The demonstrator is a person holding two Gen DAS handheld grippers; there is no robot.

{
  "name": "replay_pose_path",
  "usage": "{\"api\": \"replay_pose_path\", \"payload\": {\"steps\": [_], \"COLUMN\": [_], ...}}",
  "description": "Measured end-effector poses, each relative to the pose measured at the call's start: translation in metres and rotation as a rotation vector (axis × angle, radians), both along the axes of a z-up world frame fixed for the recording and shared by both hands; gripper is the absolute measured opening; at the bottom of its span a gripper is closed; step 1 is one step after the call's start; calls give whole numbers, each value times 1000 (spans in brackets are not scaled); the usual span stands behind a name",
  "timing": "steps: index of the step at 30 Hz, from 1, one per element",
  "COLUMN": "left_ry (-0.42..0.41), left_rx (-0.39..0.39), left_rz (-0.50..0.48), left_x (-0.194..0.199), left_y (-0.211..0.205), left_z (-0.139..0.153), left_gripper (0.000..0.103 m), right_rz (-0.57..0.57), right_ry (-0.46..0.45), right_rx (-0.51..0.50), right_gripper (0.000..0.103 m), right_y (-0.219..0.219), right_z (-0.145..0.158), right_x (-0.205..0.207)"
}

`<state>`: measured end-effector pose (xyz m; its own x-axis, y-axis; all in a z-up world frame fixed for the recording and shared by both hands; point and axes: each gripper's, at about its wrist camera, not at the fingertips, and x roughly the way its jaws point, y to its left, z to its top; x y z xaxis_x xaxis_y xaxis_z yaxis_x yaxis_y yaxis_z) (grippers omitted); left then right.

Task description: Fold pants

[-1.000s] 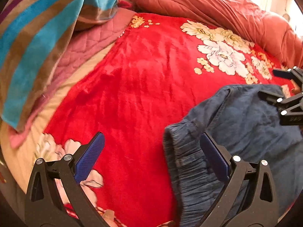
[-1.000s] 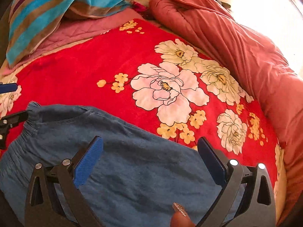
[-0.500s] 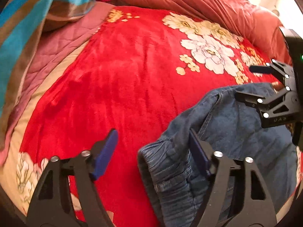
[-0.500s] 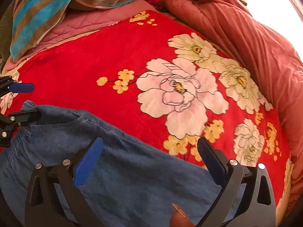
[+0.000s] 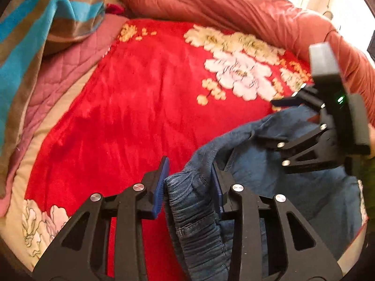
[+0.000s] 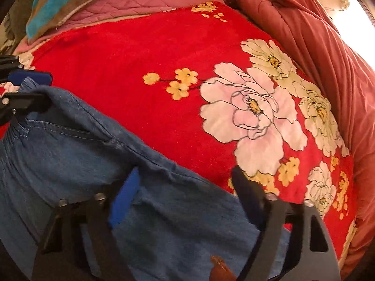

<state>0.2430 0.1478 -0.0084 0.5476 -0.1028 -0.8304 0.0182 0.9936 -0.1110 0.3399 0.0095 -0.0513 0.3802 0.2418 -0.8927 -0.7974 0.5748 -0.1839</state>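
Blue denim pants point(image 5: 269, 182) lie on a red floral blanket point(image 5: 131, 107); they also show in the right wrist view point(image 6: 77, 164). My left gripper point(image 5: 188, 182) has its jaws closed in on the gathered elastic waistband point(image 5: 192, 210) at its corner. My right gripper point(image 6: 185, 194) is open, its fingers spread over the pants' upper edge. It shows in the left wrist view point(image 5: 281, 121) at the right, over the pants. The left gripper shows in the right wrist view point(image 6: 28, 89) at the left edge, on the waistband corner.
A rust-red quilt point(image 5: 234, 7) is bunched along the far and right side of the bed. A striped teal and brown blanket point(image 5: 35, 35) and a pink quilted cover point(image 5: 68, 70) lie at the left. A fingertip point(image 6: 220, 269) shows at the bottom.
My left gripper has closed from wide open onto the waistband corner, which has bunched up. My right gripper has moved closer to the pants' edge and narrowed a little.
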Motion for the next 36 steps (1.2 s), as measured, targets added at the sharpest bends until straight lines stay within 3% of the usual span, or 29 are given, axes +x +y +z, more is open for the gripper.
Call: {"api": "replay_pose_path", "payload": {"steps": [1,3,5,10,14,19,25,30,36], "left_ry": [-3,-4,-11,-19,-31,-86,-130,-145,-152], "left_rx": [-4,-6,5,14,21,-34,-3,-33,13], "left_rz": [-2,-3,-11,-3,-7,-44,-101,-157,-216], "left_x": [0,-1,-3,-7,-14,-33,-58,-82,-115], "left_y": [0,-1,-4,-1,-1,-2,-19,-28,-43], "left_z": [2,3,5,7,11,28,43,50,50], "left_gripper": [26,25,25,26,26,26,25,25,26], "right_rz": [4,18,35,-8,-45,-74,-118,-156,-160], "right_ry": [3,14,28,-4,-21,-72,-98,-84,-62], "right_rx": [9,27,54,108,195,265,353,379,388], "right_gripper": [66,45,31,11,9,8,8,8,8], "right_y": [1,3,4,-5,-22,-45,-74,-94,-105], "right_z": [-1,-2,-1,8,27,56,86,89,88], "right_x": [-1,-5,-9,-25,-41,-76,-122,-164,-211]}}
